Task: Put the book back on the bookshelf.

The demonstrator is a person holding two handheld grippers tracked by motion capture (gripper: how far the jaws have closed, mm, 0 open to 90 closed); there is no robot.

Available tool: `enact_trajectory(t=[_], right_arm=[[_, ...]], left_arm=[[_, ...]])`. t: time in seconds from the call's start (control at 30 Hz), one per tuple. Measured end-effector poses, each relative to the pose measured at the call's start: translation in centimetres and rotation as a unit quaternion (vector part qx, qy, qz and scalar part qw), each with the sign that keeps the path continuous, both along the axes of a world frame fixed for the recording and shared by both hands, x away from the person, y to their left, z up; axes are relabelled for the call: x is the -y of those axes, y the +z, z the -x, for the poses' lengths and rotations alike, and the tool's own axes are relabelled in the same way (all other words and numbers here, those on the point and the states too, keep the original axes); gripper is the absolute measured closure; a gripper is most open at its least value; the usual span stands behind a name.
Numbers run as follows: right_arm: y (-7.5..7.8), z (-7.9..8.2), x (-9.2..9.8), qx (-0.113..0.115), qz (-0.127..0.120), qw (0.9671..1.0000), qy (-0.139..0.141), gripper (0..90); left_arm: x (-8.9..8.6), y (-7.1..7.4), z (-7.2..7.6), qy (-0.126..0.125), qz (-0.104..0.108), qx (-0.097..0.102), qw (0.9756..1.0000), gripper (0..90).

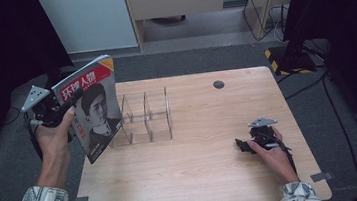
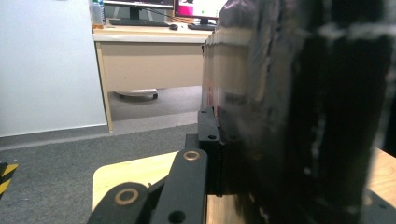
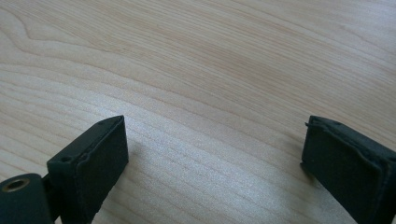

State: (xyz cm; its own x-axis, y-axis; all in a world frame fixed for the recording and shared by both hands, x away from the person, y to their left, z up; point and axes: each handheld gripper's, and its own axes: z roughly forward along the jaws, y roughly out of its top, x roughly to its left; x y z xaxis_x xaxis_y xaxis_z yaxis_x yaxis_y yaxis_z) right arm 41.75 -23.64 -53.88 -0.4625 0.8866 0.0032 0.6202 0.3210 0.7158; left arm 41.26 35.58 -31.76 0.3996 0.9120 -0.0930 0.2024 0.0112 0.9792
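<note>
Magazine (image 1: pixel 93 109) stock like this looks light, glossy and floppy, so I judge it will sag and slide unless pinched near the spine or a firm edge, much as the left gripper (image 1: pixel 66 108) has it now, jaws clamped on its upper left edge and holding it upright over the table's (image 1: pixel 203 168) left edge, just beside the clear acrylic divider rack (image 1: pixel 146 116). Its red masthead carries large white Chinese characters, apparently "环球人物", above a portrait. Right gripper (image 3: pixel 212 147) rests on the tabletop well apart, jaws spread and empty.
</note>
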Motion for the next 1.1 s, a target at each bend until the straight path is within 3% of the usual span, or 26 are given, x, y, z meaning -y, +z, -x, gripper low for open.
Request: enact_trajectory(t=[0.47,1.1], right_arm=[[0.0,0.0,0.0,0.001,0.000,1.0000,0.001,7.3],[0.0,0.0,0.0,0.000,0.000,1.0000,0.000,7.4]], left_arm=[[0.3,-2.0,-1.0,0.009,0.010,0.009,0.9999,86.4],[0.3,-4.5,-0.9,0.021,0.025,0.026,0.9991,86.4]])
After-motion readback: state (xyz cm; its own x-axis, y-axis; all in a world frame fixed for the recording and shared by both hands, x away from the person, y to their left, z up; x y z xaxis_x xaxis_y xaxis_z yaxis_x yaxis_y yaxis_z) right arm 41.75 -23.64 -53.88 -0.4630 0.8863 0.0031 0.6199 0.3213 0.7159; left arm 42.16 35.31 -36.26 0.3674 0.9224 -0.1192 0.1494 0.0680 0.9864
